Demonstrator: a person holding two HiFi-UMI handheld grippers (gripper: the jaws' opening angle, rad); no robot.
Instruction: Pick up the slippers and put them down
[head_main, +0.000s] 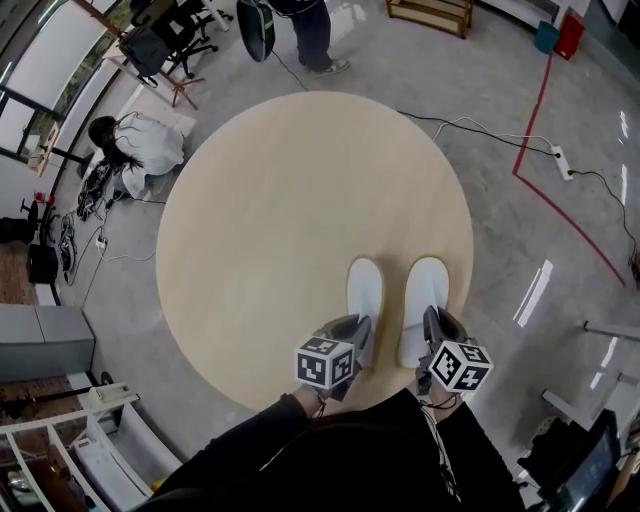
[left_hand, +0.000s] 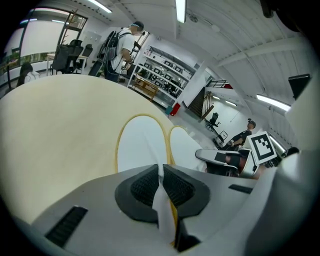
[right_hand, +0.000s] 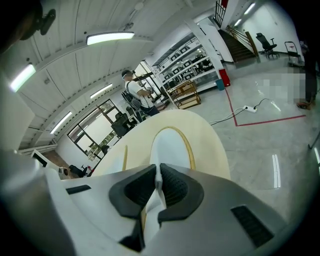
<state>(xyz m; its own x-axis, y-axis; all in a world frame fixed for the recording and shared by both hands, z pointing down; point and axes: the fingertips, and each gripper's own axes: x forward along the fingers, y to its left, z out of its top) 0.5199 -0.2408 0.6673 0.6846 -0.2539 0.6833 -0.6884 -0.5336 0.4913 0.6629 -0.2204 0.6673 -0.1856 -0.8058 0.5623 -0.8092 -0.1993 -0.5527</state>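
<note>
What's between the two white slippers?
Nothing but a bare strip of table, seen in the head view between the left slipper and the right slipper.

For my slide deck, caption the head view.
The left gripper clamps the left slipper, right gripper the right slipper, by their near ends at a round table.

The round tabletop (head_main: 270, 220) is lying bare over its far, left and middle parts, giving lots of room to pass there. Only the near right part is filling up. The left slipper (head_main: 365, 288) and the right slipper (head_main: 427, 285) are taking up room side by side, leaving a thin gap between them. The left hand-held gripper (head_main: 357, 335) and the right hand-held gripper (head_main: 432, 328) are blocking their near ends. A crouching person (head_main: 140, 145) is sitting on the floor off the far left edge. A standing person (head_main: 312, 35) is waiting past the far edge.
</note>
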